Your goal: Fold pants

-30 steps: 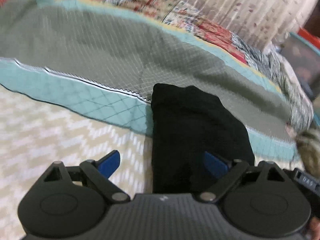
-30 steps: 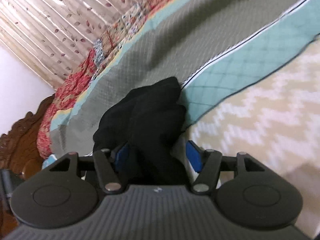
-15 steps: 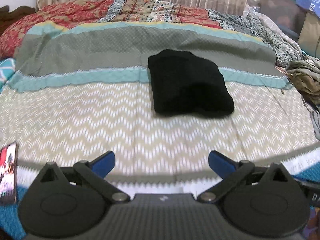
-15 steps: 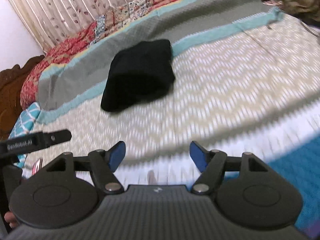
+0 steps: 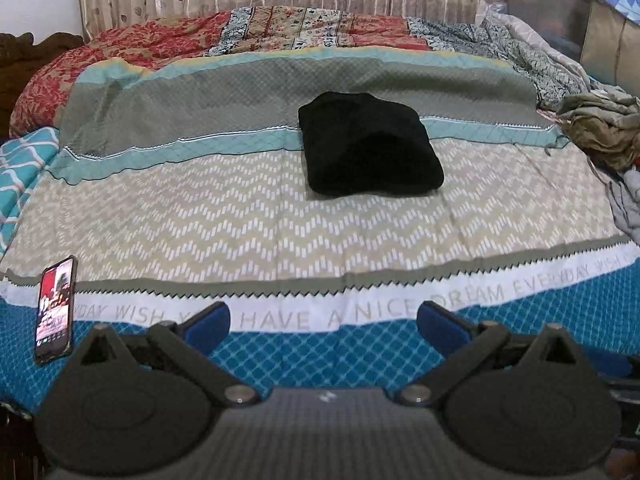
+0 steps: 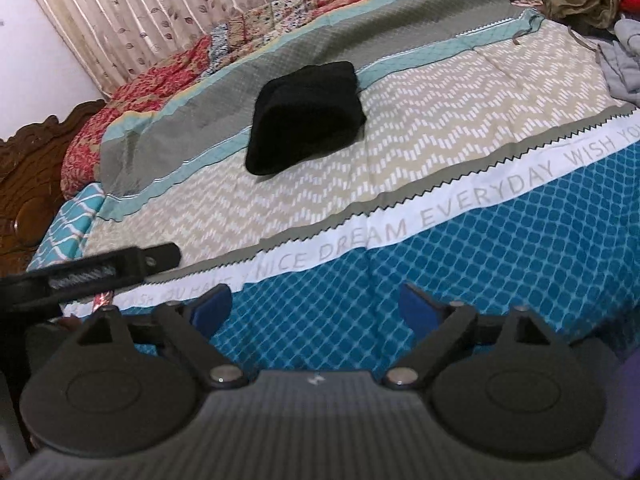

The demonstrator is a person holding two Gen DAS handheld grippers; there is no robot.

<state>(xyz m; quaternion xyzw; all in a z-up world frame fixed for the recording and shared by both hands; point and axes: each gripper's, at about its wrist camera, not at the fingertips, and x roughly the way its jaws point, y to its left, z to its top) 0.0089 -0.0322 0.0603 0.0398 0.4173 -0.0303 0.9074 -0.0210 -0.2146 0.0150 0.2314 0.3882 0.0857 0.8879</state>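
Observation:
The black pants (image 5: 368,144) lie folded into a compact bundle on the patterned bedspread (image 5: 240,220), far ahead of both grippers; they also show in the right wrist view (image 6: 306,116). My left gripper (image 5: 323,322) is open and empty, held over the near blue edge of the bed. My right gripper (image 6: 316,304) is open and empty, also well back from the pants. Part of the left gripper (image 6: 112,266) shows at the left of the right wrist view.
A phone (image 5: 56,306) with a lit screen lies on the bed at the near left. A heap of olive and grey clothes (image 5: 600,132) sits at the right edge. A red patterned quilt (image 5: 160,40) and curtains are at the back. A wooden headboard (image 6: 28,168) stands left.
Both grippers have let go of the pants and pulled far back towards the near edge of the bed. The folded pants stay where they were set down.

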